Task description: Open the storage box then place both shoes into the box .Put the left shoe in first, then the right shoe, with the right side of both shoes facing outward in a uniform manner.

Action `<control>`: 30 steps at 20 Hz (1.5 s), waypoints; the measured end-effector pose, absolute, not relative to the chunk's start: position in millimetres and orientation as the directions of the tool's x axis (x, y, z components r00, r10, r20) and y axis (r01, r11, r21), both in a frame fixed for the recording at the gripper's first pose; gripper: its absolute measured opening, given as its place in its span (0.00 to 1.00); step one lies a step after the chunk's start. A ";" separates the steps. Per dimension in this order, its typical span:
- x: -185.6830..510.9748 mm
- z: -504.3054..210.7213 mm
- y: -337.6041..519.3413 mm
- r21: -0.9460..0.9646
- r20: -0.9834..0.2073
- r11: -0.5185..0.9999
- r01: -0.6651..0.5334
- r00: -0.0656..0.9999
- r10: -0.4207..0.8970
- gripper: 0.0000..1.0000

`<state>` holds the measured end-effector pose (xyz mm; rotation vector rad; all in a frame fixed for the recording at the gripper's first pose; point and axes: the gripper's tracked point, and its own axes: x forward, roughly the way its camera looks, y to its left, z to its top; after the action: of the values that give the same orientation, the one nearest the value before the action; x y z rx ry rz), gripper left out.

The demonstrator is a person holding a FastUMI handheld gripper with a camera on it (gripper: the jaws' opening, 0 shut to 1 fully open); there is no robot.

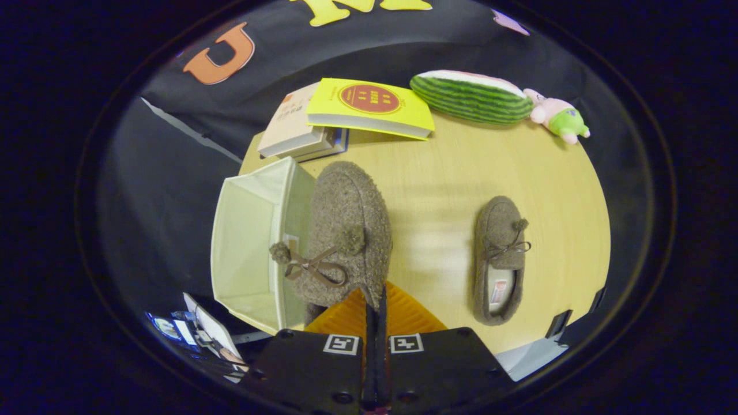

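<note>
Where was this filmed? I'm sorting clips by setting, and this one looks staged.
Likely a staged recording booth, not a lived-in room: a wooden table with props, books and a watermelon plush. The gripper is shut on a slipper beside the open storage box.

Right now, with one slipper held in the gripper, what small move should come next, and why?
Probably carry the held slipper sideways over the open box beside it. The gripper is pinched on its edge, the box stands open, and the other slipper lies on the table.

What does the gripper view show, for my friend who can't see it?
The gripper holds a fuzzy brown shoe pinched between its fingers, beside an open cream storage box. The other shoe lies on the wooden table.
</note>
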<state>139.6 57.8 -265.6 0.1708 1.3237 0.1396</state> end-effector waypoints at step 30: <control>173.9 -306.5 279.4 0.459 -0.841 0.887 0.044 0.344 0.418 0.07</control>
<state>173.9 279.4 -306.5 0.4430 1.2049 0.2535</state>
